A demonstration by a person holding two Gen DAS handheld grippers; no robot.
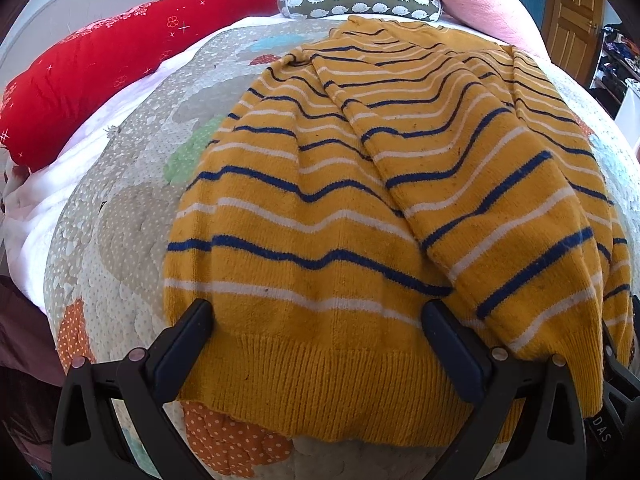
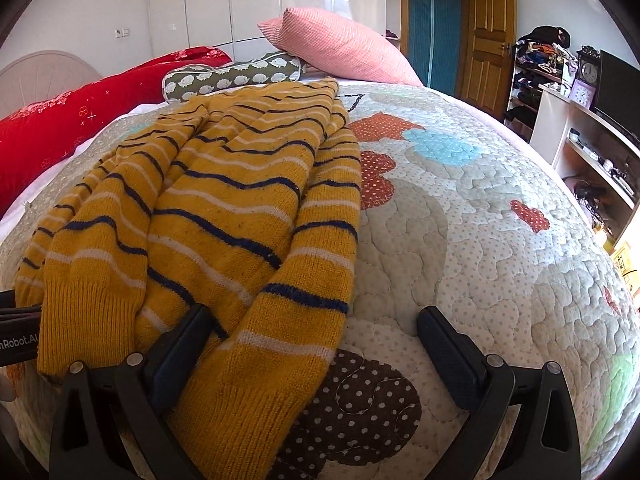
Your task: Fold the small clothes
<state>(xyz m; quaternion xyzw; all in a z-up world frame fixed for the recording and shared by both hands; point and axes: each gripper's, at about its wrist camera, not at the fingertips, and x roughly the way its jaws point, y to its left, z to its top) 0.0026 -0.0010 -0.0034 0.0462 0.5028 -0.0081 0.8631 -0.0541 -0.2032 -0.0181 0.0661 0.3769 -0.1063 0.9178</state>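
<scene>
A mustard-yellow knit sweater [image 1: 360, 184] with navy and white stripes lies on a patchwork quilt [image 1: 132, 184], its sleeves folded in over the body. My left gripper [image 1: 318, 324] is open, its fingers straddling the ribbed hem [image 1: 320, 380] at the near edge. In the right wrist view the sweater [image 2: 224, 200] lies to the left. My right gripper [image 2: 314, 332] is open over the sweater's right edge, its left finger [image 2: 180, 348] on a folded sleeve's cuff [image 2: 248, 392] and its right finger [image 2: 452, 356] over the quilt [image 2: 480, 220].
A red pillow [image 1: 80, 72], a grey hedgehog-print bolster [image 1: 360, 2] and a pink pillow [image 2: 340, 48] lie at the head of the bed. A white shelf unit [image 2: 592, 148] with a clock and a wooden door [image 2: 488, 32] stand to the right.
</scene>
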